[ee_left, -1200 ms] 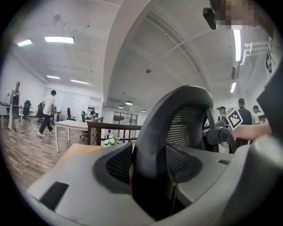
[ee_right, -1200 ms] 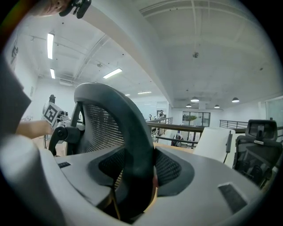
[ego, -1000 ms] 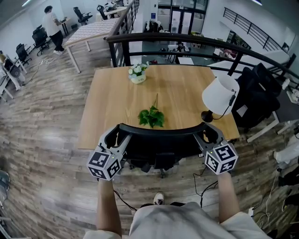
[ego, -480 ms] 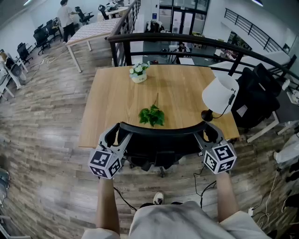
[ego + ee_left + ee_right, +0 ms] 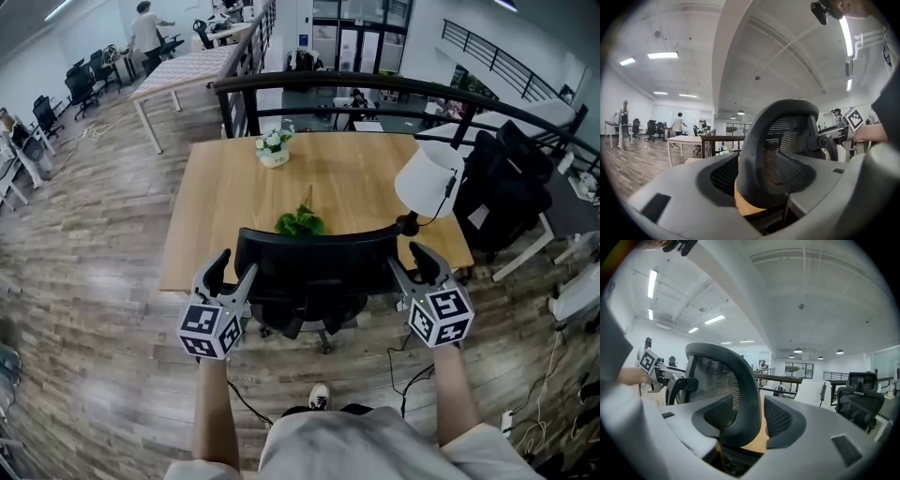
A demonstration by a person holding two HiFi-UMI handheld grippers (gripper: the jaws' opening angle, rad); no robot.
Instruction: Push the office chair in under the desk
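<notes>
Jaws of both grippers spread, pinching nothing. The left gripper (image 5: 236,264) straddles the left rim of the backrest of the office chair (image 5: 314,272), and the right gripper (image 5: 405,258) straddles the right rim. Each gripper view shows a gap beside the rim. The office chair, black mesh, stands at lower centre of the frame, backrest upright at the near edge of the tabletop (image 5: 225,197). On the tabletop: white lamp (image 5: 427,183) at right, flower pot (image 5: 274,145) at the far edge, green sprig (image 5: 300,223) just beyond the backrest.
</notes>
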